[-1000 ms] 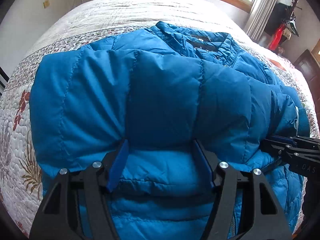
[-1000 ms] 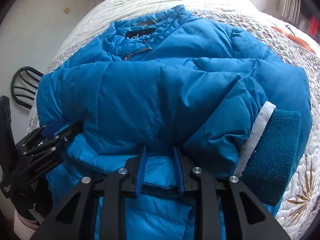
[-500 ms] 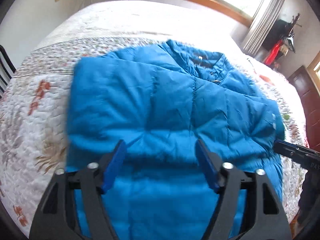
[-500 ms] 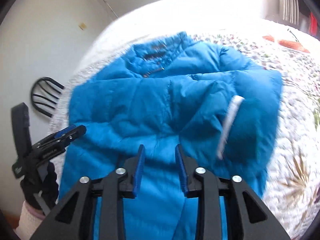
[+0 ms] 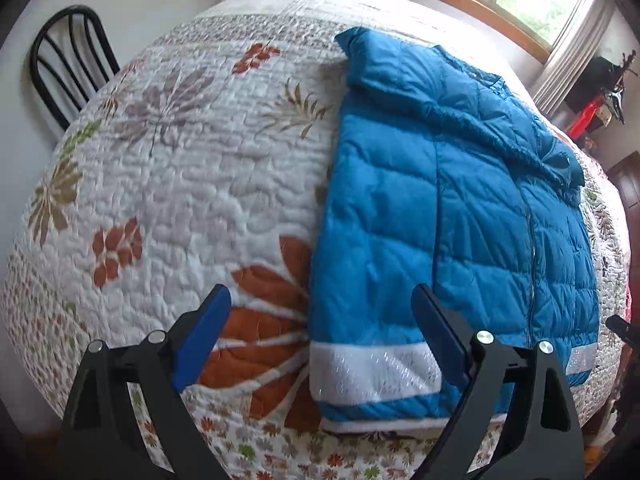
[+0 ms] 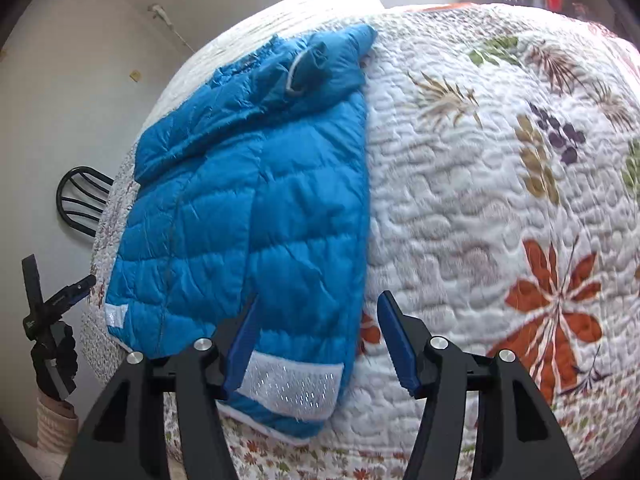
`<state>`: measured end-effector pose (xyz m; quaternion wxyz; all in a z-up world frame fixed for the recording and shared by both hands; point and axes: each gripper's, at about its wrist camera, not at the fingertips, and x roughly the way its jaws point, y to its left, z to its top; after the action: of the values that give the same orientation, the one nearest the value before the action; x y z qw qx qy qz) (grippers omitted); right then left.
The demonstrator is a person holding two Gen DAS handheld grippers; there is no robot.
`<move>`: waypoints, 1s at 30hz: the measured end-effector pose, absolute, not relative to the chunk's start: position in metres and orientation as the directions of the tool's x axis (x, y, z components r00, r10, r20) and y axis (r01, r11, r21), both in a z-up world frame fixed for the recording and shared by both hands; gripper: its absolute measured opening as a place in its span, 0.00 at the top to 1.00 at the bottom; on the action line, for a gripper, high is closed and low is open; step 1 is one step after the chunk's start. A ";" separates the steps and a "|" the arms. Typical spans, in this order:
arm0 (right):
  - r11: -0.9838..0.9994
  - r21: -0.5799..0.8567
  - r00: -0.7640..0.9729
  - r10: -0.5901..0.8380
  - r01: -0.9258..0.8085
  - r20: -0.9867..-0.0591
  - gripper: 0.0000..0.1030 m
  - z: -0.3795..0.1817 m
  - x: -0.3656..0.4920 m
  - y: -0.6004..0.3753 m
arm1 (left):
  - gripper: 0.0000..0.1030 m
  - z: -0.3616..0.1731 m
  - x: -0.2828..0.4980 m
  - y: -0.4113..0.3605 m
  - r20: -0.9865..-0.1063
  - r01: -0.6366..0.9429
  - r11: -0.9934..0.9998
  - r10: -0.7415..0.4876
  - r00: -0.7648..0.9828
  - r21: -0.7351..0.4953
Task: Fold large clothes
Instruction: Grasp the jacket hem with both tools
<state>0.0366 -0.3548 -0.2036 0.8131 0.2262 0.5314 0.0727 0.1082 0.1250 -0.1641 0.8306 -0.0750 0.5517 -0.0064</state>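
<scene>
Hovering over the near hem of the blue puffer jacket [image 5: 452,216], my left gripper [image 5: 320,336] and right gripper [image 6: 316,344] both hang wide open, holding nothing. Sleeves look tucked across its chest, on the floral quilt [image 5: 192,168]. I judge the lengthwise fold, hem up to collar, is not yet done.

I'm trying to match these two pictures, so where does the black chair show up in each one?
Left wrist view: the chair is at the upper left, past the bed's far corner.
Right wrist view: the chair is at the middle left edge, behind the blue jacket.
Shared landmark: the jacket's white hem band.
</scene>
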 end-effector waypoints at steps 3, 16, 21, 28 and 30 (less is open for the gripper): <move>0.883 0.452 0.398 0.373 0.126 -0.838 0.42 -0.215 0.022 -0.350 | 0.12 -0.175 0.089 0.126 -0.920 -0.076 0.983 -0.126 0.371 -0.165; 0.843 0.524 0.356 0.456 0.121 -0.816 0.42 -0.250 -0.001 -0.332 | 0.12 -0.198 0.059 0.125 -0.912 -0.037 0.952 -0.278 0.302 -0.303; 0.835 0.538 0.364 0.466 0.121 -0.806 0.41 -0.252 0.000 -0.329 | 0.12 -0.209 0.059 0.119 -0.895 -0.036 0.924 -0.359 0.264 -0.381; 0.824 0.556 0.356 0.488 0.113 -0.797 0.55 -0.255 -0.002 -0.328 | 0.26 -0.218 0.062 0.108 -0.895 -0.038 0.917 -0.377 0.240 -0.396; 0.821 0.559 0.355 0.493 0.112 -0.795 0.59 -0.255 -0.001 -0.327 | 0.30 -0.218 0.062 0.109 -0.895 -0.042 0.917 -0.376 0.240 -0.396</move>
<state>-0.0013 -0.3269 -0.2550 0.7766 0.2726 0.5546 0.1225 0.0616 0.1093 -0.2182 0.7684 -0.1721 0.6068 -0.1086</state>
